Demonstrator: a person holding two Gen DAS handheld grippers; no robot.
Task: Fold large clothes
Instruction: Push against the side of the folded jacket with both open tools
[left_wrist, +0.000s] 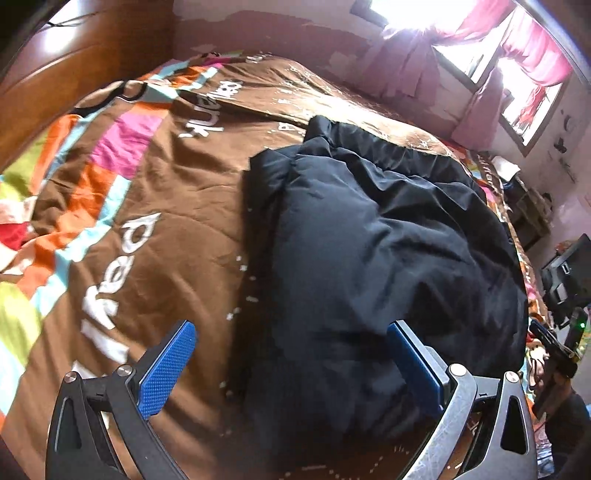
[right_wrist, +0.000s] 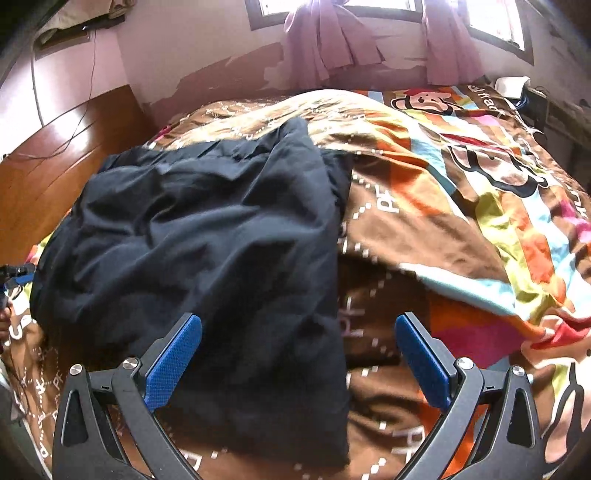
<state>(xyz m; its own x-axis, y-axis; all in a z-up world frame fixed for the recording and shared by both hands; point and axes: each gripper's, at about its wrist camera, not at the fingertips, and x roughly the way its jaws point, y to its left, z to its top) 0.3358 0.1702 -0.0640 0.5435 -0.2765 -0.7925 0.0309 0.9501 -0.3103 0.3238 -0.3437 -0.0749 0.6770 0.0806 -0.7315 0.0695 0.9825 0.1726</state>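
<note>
Patterned bedspread (left_wrist: 155, 206) under black garment (left_wrist: 369, 258)

Bedspread (left_wrist: 155, 206) under the dark garment (left_wrist: 369, 236) — hidden; its lettering blurred.

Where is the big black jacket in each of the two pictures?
Left wrist view: the black jacket fills the centre and right, reaching between the open left gripper.
Right wrist view: it fills the centre and left, above the open right gripper.
Shared landmark: the brown patterned bedcover underneath.

Bed (right_wrist: 424, 229), patterned quilt, dark garment (right_wrist: 207, 240) on top
</note>
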